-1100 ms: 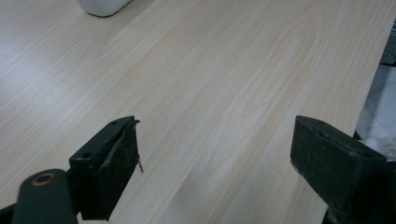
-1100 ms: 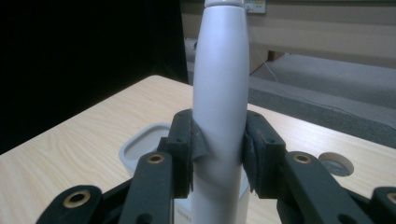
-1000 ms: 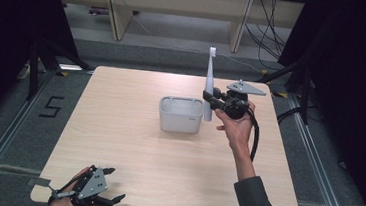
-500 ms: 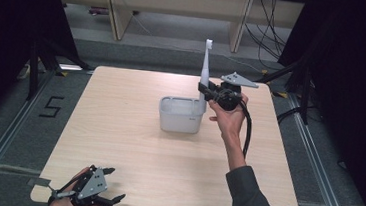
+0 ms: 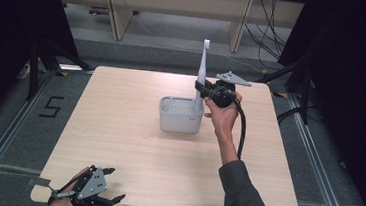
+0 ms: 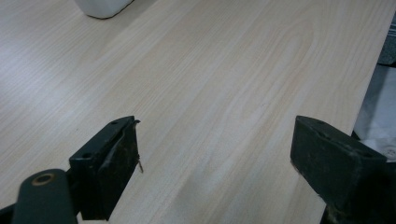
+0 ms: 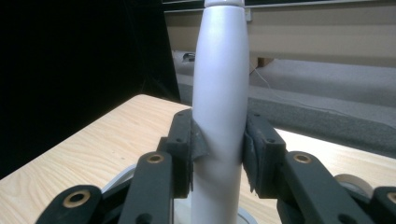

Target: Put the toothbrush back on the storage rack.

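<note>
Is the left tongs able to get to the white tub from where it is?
Probably yes. The left tongs sit open at the near corner, with only bare table between them and the white tub. The right tongs hold a toothbrush at its far side.

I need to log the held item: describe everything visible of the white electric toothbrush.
The white electric toothbrush stands upright, smooth and plastic-looking: a thick rounded handle tapering to a thin neck with a small brush head on top. The right tongs clamp its handle from both sides. Its lower end sits over the white container at the right end.
</note>
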Demonstrator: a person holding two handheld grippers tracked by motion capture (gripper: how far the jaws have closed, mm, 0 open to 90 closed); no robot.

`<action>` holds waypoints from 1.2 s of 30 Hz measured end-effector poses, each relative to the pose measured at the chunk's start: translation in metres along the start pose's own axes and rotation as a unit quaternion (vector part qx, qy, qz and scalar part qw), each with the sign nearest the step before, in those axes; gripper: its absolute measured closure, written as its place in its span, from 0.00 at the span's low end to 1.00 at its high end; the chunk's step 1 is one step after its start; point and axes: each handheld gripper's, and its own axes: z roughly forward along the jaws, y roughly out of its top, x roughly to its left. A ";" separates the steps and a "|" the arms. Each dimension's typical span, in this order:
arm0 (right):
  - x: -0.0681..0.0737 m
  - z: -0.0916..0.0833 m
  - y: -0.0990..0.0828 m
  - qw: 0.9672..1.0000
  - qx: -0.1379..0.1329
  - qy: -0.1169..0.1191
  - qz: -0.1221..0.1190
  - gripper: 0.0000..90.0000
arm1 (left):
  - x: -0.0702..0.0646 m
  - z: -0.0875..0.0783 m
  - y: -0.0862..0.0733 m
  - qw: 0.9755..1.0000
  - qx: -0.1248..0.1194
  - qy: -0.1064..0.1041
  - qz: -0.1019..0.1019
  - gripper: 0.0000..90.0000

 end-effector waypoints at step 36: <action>-0.005 0.016 -0.030 0.999 0.029 -0.020 -0.015 0.74 | -0.001 0.001 0.000 1.000 -0.002 -0.003 -0.005 0.16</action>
